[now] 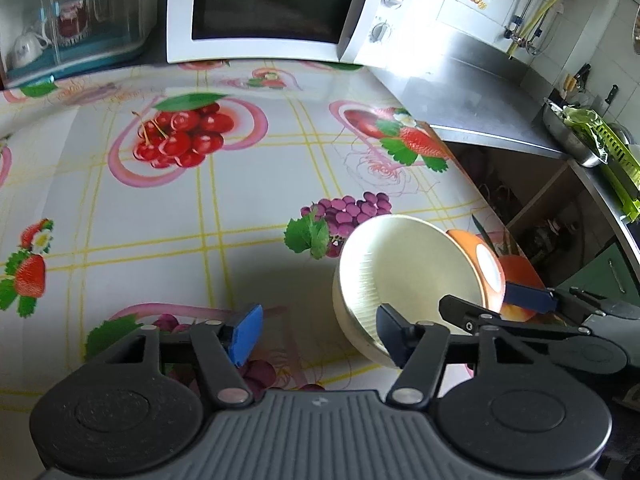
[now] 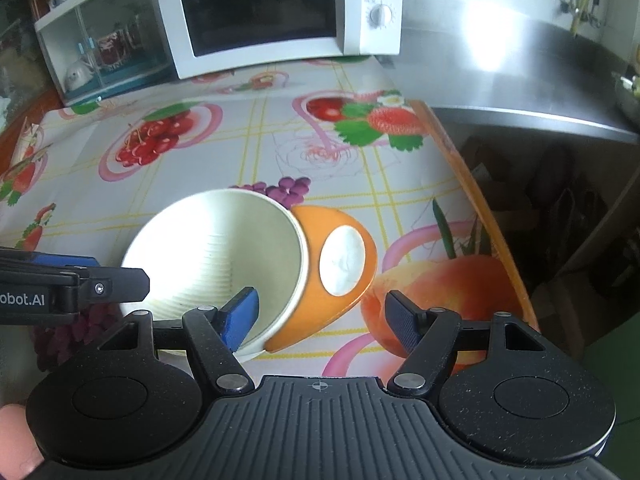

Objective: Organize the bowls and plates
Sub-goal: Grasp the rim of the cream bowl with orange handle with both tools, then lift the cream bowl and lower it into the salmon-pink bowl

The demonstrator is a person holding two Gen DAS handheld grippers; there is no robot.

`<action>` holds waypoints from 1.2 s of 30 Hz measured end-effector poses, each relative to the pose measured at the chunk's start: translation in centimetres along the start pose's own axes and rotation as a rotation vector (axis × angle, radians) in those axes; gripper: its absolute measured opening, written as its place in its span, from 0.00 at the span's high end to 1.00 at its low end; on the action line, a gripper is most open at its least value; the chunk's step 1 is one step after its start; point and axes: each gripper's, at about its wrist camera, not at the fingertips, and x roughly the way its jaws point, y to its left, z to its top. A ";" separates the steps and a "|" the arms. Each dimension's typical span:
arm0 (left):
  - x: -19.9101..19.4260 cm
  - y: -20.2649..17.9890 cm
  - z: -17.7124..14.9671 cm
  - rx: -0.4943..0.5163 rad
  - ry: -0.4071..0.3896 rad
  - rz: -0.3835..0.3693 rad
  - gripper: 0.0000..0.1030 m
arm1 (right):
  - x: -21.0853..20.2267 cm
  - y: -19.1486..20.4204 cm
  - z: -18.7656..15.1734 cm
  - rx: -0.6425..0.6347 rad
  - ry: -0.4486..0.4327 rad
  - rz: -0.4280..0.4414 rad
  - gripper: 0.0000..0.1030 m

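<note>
- Here, landmark: the bowl [image 2: 216,256], orange outside, cream inside, tipped on its side on the fruit-print tablecloth [image 1: 160,216], white base facing the table's right edge.
- Behind the bowl: white microwave [image 1: 280,8] at the back of the table; left of that, a clear-fronted dish cabinet [image 1: 68,24], contents blurred.
- Right of the bowl, past the table edge: steel counter [image 1: 480,96], with a metal basin [image 1: 572,136] and green rack [image 1: 616,160] partly cut off by the frame.
- Right gripper [image 2: 324,318]: jaws wide apart, straddling the bowl's near rim, left pad inside the mouth, right pad outside; whether either pad touches, I cannot tell.
- Left gripper [image 1: 320,334]: jaws wide apart, holding nothing, just left of the bowl; its right pad overlaps the bowl's lower rim in its own view.
</note>
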 end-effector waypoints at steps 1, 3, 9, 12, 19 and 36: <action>0.3 0.1 0.1 -0.002 0.005 -0.004 0.43 | 0.3 -0.1 -0.1 0.005 0.007 0.007 0.31; 0.9 0.1 0.1 -0.005 0.015 -0.013 0.46 | 0.6 -0.1 -0.1 0.013 0.015 0.021 0.33; 2.0 0.2 0.3 -0.011 0.034 -0.049 0.60 | 1.3 0.6 0.0 -0.010 0.025 0.034 0.41; 2.3 0.0 0.3 -0.007 0.038 -0.066 0.69 | 1.4 0.9 -0.1 -0.016 0.021 0.039 0.44; 2.2 -0.7 0.1 0.023 0.029 -0.073 0.82 | 0.8 1.8 -0.4 -0.077 -0.008 0.013 0.45; -4.5 -1.0 -2.4 0.024 -0.018 -0.050 0.83 | -5.9 4.3 -2.2 -0.136 -0.072 0.049 0.45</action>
